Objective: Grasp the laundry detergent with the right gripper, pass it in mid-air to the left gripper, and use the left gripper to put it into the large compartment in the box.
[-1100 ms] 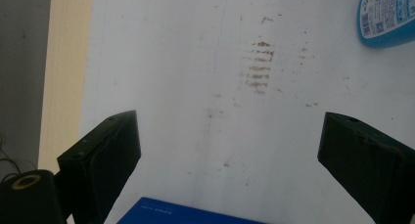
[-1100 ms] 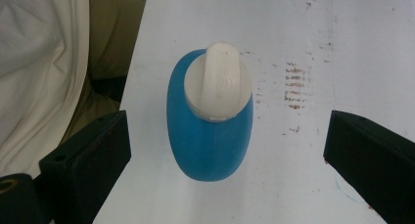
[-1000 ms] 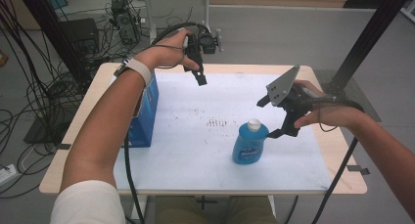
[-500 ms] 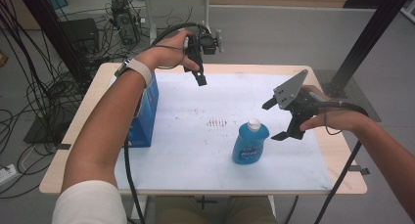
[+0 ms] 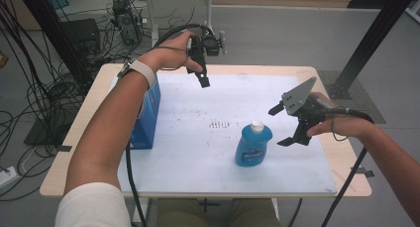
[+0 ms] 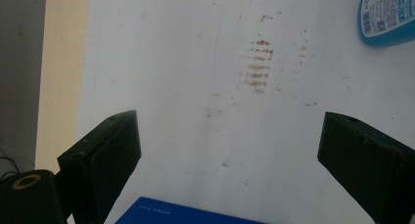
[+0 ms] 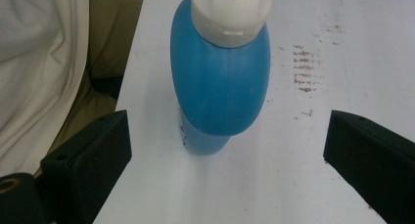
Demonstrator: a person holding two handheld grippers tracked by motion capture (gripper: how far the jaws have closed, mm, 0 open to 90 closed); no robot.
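A blue bottle (image 5: 253, 145) with a white cap stands upright near the front of the white table (image 5: 198, 167). Just beside it, the right hand-held gripper (image 5: 288, 125) hovers with jaws apart, nothing between them. At the left edge stands a blue box (image 5: 148, 118). Farther back, the left hand-held gripper (image 5: 203, 80) hangs over the table, jaws apart and empty.
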